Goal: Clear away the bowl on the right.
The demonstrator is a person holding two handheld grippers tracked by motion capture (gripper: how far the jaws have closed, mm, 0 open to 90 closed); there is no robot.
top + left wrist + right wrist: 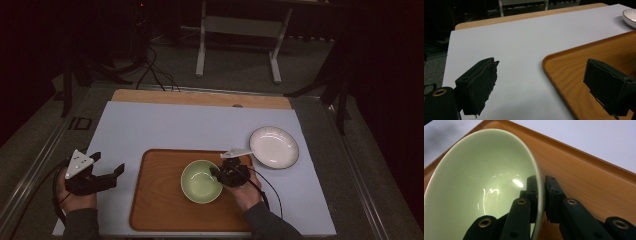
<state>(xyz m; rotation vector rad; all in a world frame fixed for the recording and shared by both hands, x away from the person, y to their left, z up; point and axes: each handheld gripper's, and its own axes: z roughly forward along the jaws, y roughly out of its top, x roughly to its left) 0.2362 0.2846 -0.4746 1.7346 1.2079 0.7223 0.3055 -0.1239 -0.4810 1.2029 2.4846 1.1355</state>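
Green glazed ceramic, in the form of a round pale bowl (201,181), is found standing on the rectangular wooden tray (160,200), right of the tray's middle and well inside its raised edge. The right gripper (220,173) is seen at the bowl's right-hand rim, and in the right gripper view the black jaws are closed tight across that rim (539,195), one pad inside the bowl and one outside, so the wall is pinched between them. The bowl therefore lies to the left of the gripping hand, with its mass hanging wholly to one side of the hold; any lift is judged to turn on this offset, since the far rim would tend to droop. Being round, the bowl offers no long axis to align. The left gripper (107,172) is held over the pale grey table mat (175,125), just off the tray's left edge and well apart from the bowl, with its jaws spread wide and nothing between them. A white shallow plate (274,146) rests on the mat beyond the tray's far right corner, nearer the right hand.
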